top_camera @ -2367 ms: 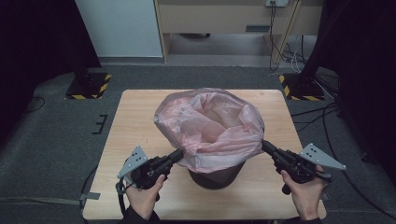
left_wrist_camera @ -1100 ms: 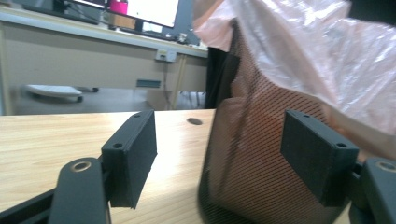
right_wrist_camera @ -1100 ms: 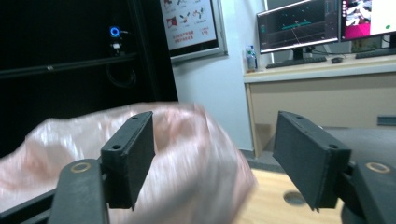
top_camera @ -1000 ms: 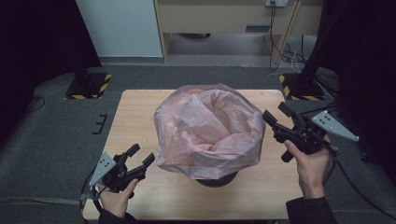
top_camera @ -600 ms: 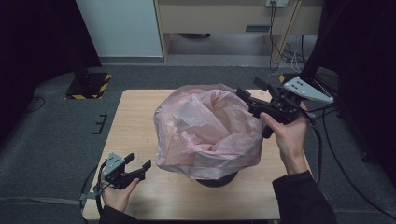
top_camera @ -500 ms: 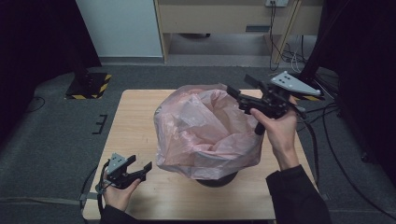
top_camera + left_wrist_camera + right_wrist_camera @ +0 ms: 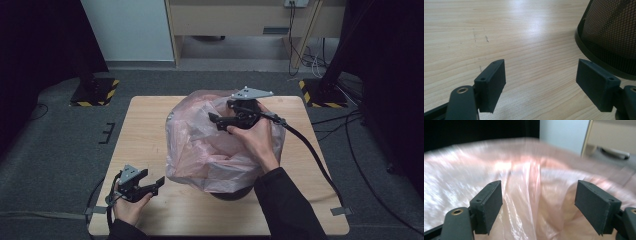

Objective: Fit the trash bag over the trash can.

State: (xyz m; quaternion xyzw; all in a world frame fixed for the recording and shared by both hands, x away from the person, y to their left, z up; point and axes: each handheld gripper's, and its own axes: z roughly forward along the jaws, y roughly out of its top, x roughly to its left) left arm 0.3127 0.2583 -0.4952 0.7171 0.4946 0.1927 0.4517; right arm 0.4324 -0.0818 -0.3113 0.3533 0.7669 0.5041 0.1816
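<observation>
Pink plastic bag (image 7: 215, 150), big and billowy, is the thing being worked on: it sits over a black mesh bin (image 7: 614, 35) near the middle of the wooden table (image 7: 145, 130), and from where I stand it hides almost all of the bin, with just a dark sliver of the base peeking out at the near side. As far as I can judge, the lining job is well along: the bag is draped down around the bin and its mouth is puffed open at the top, but the film looks loose and rumpled rather than pulled snug, so I'd say tucking or smoothing the far rim is what remains. The right gripper (image 7: 222, 121) hovers over the far side of the bag's mouth with its jaws spread wide and nothing between them; in the right gripper view the pink film lies blurred just beyond the black pads (image 7: 487, 205), so I read it as reaching for a fold, not yet pinching one. The left gripper (image 7: 150, 186) rests low by the near left corner of the table, well apart from the bag, jaws likewise parted and empty, with bare wood between them and the mesh wall of the bin off to one side in the left gripper view. It seems to have no part in the work right now.
</observation>
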